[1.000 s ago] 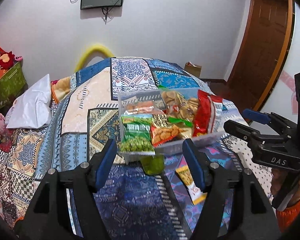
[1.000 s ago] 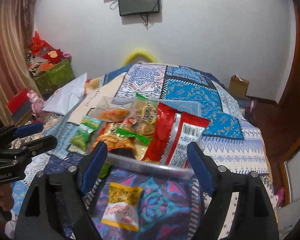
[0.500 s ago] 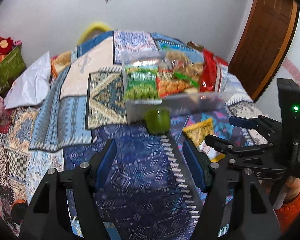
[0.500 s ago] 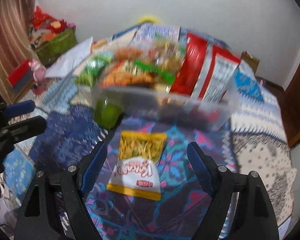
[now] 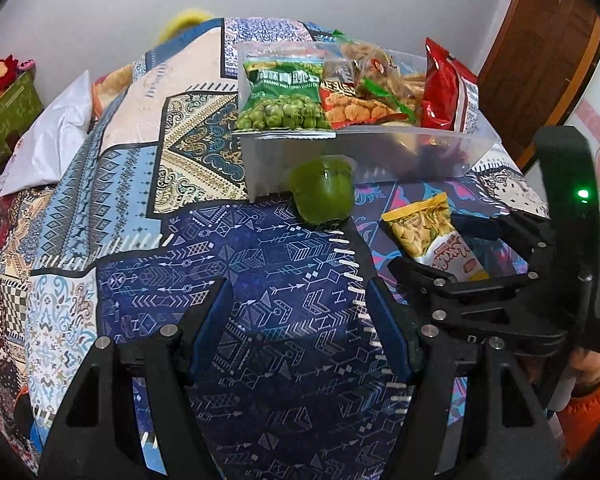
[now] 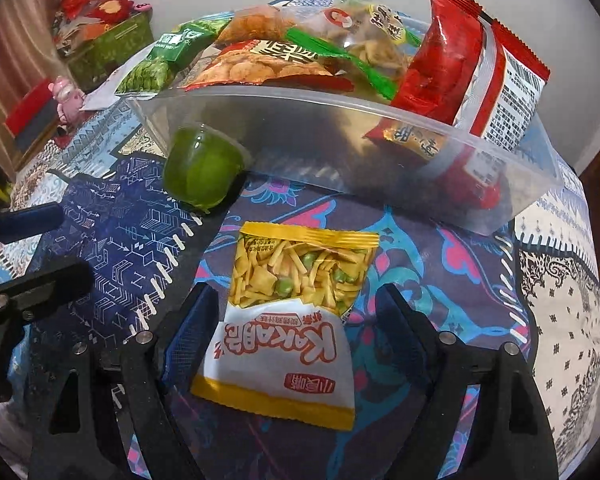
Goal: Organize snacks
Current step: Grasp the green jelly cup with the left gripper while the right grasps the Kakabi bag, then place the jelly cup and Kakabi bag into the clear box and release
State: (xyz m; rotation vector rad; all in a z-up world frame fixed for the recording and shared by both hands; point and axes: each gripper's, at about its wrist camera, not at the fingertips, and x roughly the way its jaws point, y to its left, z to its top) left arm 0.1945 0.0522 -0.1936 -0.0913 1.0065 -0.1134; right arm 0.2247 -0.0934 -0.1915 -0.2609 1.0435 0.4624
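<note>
A clear plastic bin point(image 5: 380, 148) point(image 6: 340, 148) on the patchwork bedspread holds several snack bags: green peas point(image 5: 284, 100), orange crackers point(image 6: 256, 64) and a red bag point(image 6: 448, 56). A green jelly cup point(image 5: 322, 190) point(image 6: 202, 168) lies against the bin's front wall. A yellow-and-white snack bag point(image 6: 288, 312) point(image 5: 432, 236) lies flat in front of the bin. My right gripper point(image 6: 292, 320) is open, its fingers on either side of this bag's lower half. My left gripper point(image 5: 300, 320) is open and empty over the blue patch, short of the jelly cup.
The bedspread point(image 5: 140, 184) covers the bed. A white pillow point(image 5: 56, 136) lies at the left edge, with a green box point(image 6: 112, 48) of toys beyond. A brown door point(image 5: 540, 52) stands at the right.
Both grippers have lowered and come forward toward the bed. The right gripper's fingers now straddle the yellow snack bag. The left gripper has neared the jelly cup.
</note>
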